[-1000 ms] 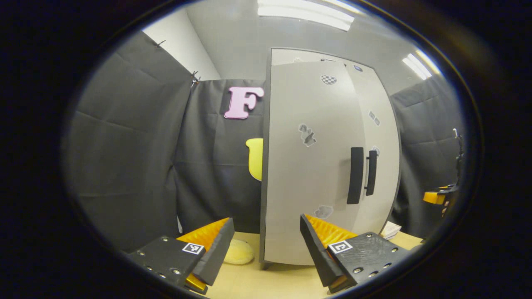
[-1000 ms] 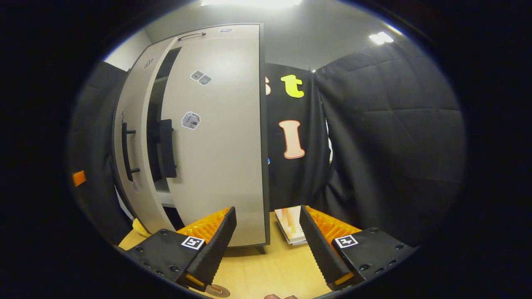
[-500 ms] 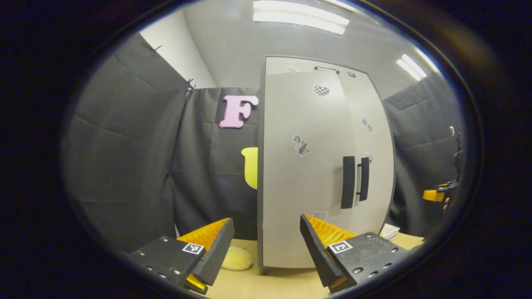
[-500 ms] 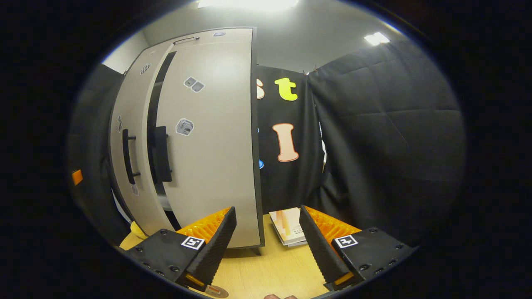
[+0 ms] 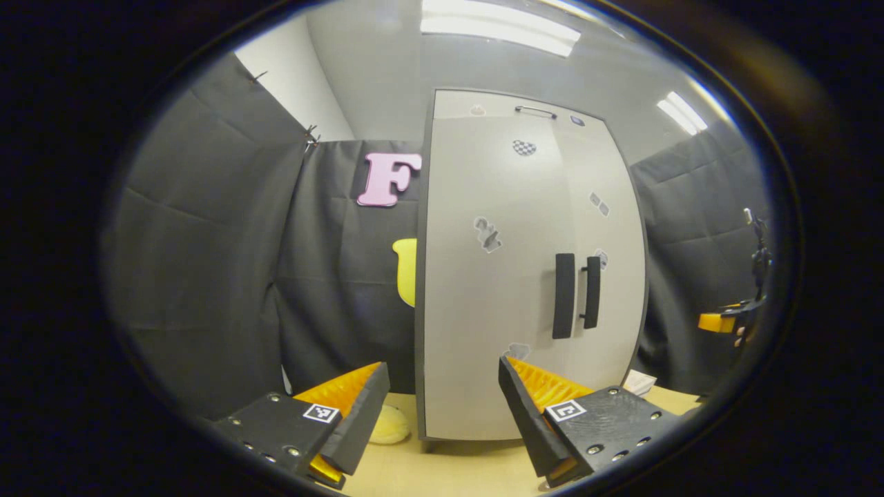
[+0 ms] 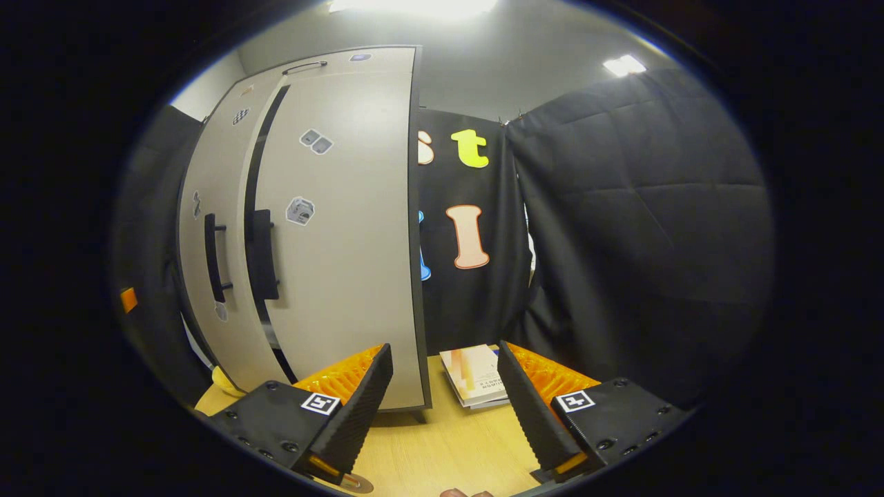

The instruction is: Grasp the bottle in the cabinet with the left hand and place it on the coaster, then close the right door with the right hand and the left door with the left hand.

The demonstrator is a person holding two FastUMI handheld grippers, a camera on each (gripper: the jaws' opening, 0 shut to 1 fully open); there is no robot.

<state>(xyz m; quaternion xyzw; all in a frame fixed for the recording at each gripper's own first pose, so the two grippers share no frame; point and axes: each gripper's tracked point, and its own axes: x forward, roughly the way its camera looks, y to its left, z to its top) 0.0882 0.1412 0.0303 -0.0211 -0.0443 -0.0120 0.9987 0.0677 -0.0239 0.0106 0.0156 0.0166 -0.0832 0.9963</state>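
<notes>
Left gripper view, left to right. Your left gripper (image 5: 442, 414) is spread wide with nothing between its fingers, held low over the wooden table (image 5: 442, 469). A pale yellow rounded object (image 5: 388, 425) lies on the table just past the left finger, near the cabinet's foot. The cabinet (image 5: 483, 103) stands straight ahead. Its left door (image 5: 483, 304) looks flush with the front; the right door (image 5: 608, 276) sits beside it, and the two dark handles (image 5: 573, 295) stand close together. A small white item (image 5: 639, 381) lies on the table by the cabinet's right foot. Far right, your other gripper shows at the edge, with fingers of the hand holding it.

Right gripper view, left to right. A yellow item (image 6: 224, 381) lies on the table at the cabinet's left foot. The left door (image 6: 207, 228) is on the left; a dark slit runs between it and the right door (image 6: 345, 241), so the right door stands slightly ajar. Your right gripper (image 6: 445, 407) is released too, fingers apart and empty, just short of that door's lower edge. The coaster (image 6: 358, 483) peeks out at the near edge under the left finger. A booklet (image 6: 476, 376) lies on the table between the fingers, farther off. You cannot see the bottle from here; where it stands cannot be told.
</notes>
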